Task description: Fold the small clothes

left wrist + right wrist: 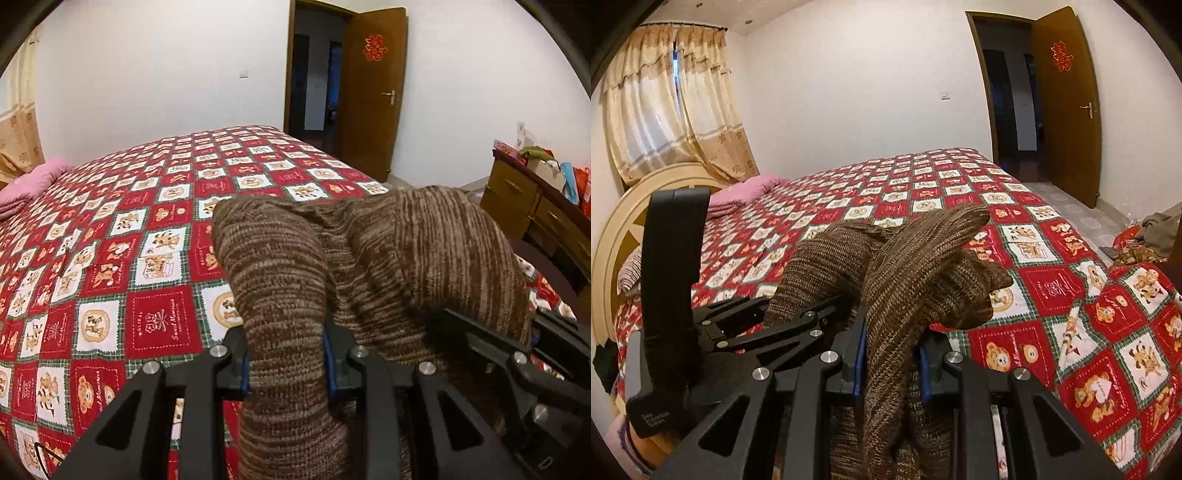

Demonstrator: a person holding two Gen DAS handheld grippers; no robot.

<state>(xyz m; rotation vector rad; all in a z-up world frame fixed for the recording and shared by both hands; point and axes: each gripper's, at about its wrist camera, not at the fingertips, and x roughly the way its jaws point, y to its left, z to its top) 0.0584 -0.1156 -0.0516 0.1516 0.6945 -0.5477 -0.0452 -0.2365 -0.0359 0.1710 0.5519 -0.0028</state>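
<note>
A brown striped knit garment [369, 251] is held up above the bed between both grippers. My left gripper [286, 363] is shut on a bunched part of it, and the cloth drapes over and past the fingers. My right gripper [892, 363] is shut on another bunched part of the same garment [916, 273]. The right gripper also shows at the right edge of the left wrist view [517, 354], and the left gripper shows at the left of the right wrist view [798, 325]. The two grippers are close side by side.
The bed [155, 229] has a red, white and green patchwork cover. A pink folded blanket [26, 188] lies near the headboard [613, 236]. A wooden dresser [532, 206] with clutter stands at the right. More clothes [1145, 240] lie on the floor. An open door [1067, 107] is at the back.
</note>
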